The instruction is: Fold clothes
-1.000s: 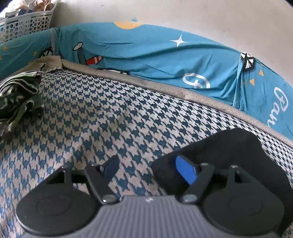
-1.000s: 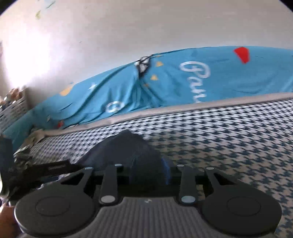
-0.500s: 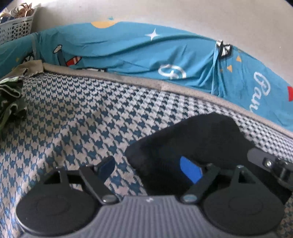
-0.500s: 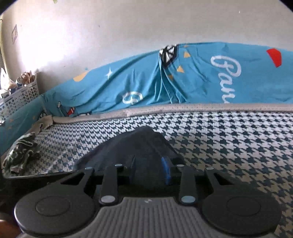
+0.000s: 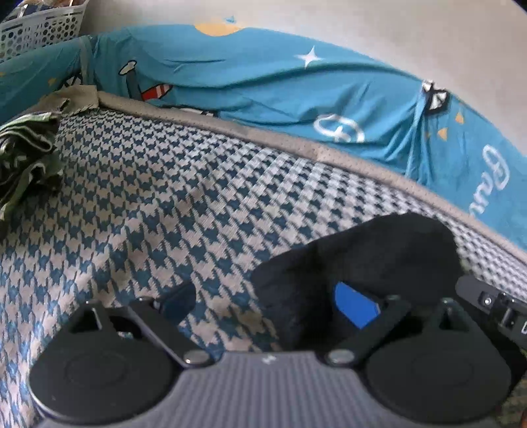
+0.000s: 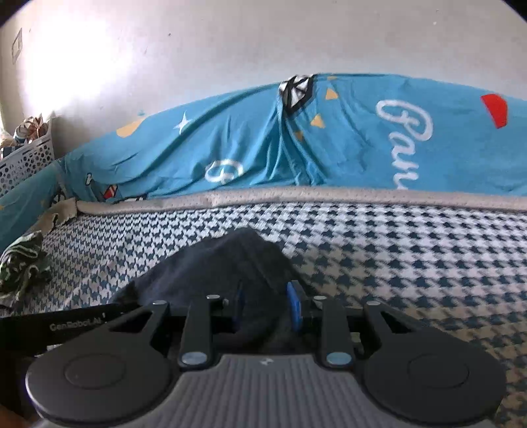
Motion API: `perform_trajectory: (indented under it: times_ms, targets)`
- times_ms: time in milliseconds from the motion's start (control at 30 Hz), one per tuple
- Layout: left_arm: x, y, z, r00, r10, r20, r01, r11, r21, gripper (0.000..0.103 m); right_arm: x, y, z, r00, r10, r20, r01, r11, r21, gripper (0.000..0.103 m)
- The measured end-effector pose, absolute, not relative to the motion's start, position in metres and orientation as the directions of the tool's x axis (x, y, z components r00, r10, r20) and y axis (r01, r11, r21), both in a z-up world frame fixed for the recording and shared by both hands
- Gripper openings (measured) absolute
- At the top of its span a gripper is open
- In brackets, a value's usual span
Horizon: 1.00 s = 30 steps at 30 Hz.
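A dark navy garment (image 5: pixel 362 250) lies bunched on the houndstooth bed cover (image 5: pixel 148 197). My left gripper (image 5: pixel 266 306) hovers low over its left edge with the jaws opening wide. Its blue right pad (image 5: pixel 355 309) is over the cloth and the left finger (image 5: pixel 178 301) is over bare cover; neither presses on anything. In the right wrist view the same garment (image 6: pixel 230 263) rises in a peak, and my right gripper (image 6: pixel 265 309) is closing tighter on a fold of it pinched between the pads. Part of the right gripper's body (image 5: pixel 494 303) shows at the edge of the left wrist view.
A crumpled green patterned garment (image 5: pixel 26 158) (image 6: pixel 23 263) lies at the left of the bed. A blue printed sheet (image 5: pixel 263 85) (image 6: pixel 329 148) is heaped along the wall behind. A white perforated basket (image 5: pixel 39 29) (image 6: pixel 26 158) stands in the far left corner.
The left jaws have spread clearly wider beside the dark garment. The right wrist view has rolled level and shifted sideways, with the dark cloth still pinched in the right gripper.
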State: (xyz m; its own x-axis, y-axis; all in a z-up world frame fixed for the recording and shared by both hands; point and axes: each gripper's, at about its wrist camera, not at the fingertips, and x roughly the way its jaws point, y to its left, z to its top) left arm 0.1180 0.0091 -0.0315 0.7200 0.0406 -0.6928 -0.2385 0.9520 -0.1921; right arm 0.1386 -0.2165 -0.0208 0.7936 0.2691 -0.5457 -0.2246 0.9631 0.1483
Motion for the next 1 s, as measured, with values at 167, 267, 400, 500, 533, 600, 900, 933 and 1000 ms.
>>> perform_trajectory:
  times_ms: [167,267,400,500,533,600,900,933,1000]
  targets:
    - [0.104,-0.007,-0.015,0.737,-0.003,-0.675,-0.163,0.969,-0.183,0.097,0.124,-0.236,-0.002,0.792,0.248,-0.558,-0.189,0.968,0.163,0.035]
    - [0.094,-0.019,-0.013,0.731,-0.040,-0.681,-0.114,0.977,-0.180,0.100,0.116,-0.242,0.002,0.773,0.248,-0.584,-0.189,0.969,0.162,0.035]
    - [0.080,-0.037,-0.020,0.710,-0.070,-0.700,-0.063,0.985,-0.162,0.100,0.107,-0.247,0.004,0.751,0.244,-0.613,-0.211,0.969,0.128,0.035]
    - [0.070,-0.050,-0.028,0.692,-0.085,-0.717,-0.031,0.989,-0.147,0.100,0.105,-0.255,0.000,0.719,0.232,-0.655,-0.210,0.971,0.113,0.035]
    - [0.066,-0.054,-0.032,0.686,-0.088,-0.723,-0.024,0.989,-0.143,0.100,0.105,-0.258,-0.002,0.706,0.235,-0.668,-0.212,0.970,0.117,0.035]
    - [0.059,-0.059,-0.038,0.677,-0.089,-0.731,-0.018,0.990,-0.137,0.100,0.105,-0.258,-0.005,0.695,0.224,-0.683,-0.225,0.970,0.090,0.035]
    - [0.031,-0.074,-0.047,0.693,-0.074,-0.717,0.024,0.997,-0.079,0.103,0.109,-0.268,-0.021,0.622,0.192,-0.759,-0.244,0.969,0.045,0.046]
    - [0.030,-0.074,-0.047,0.695,-0.072,-0.716,0.024,0.997,-0.077,0.103,0.109,-0.270,-0.021,0.617,0.197,-0.761,-0.238,0.969,0.058,0.048]
    - [0.027,-0.075,-0.047,0.698,-0.070,-0.713,0.024,0.997,-0.074,0.103,0.108,-0.274,-0.018,0.610,0.206,-0.765,-0.232,0.970,0.076,0.048]
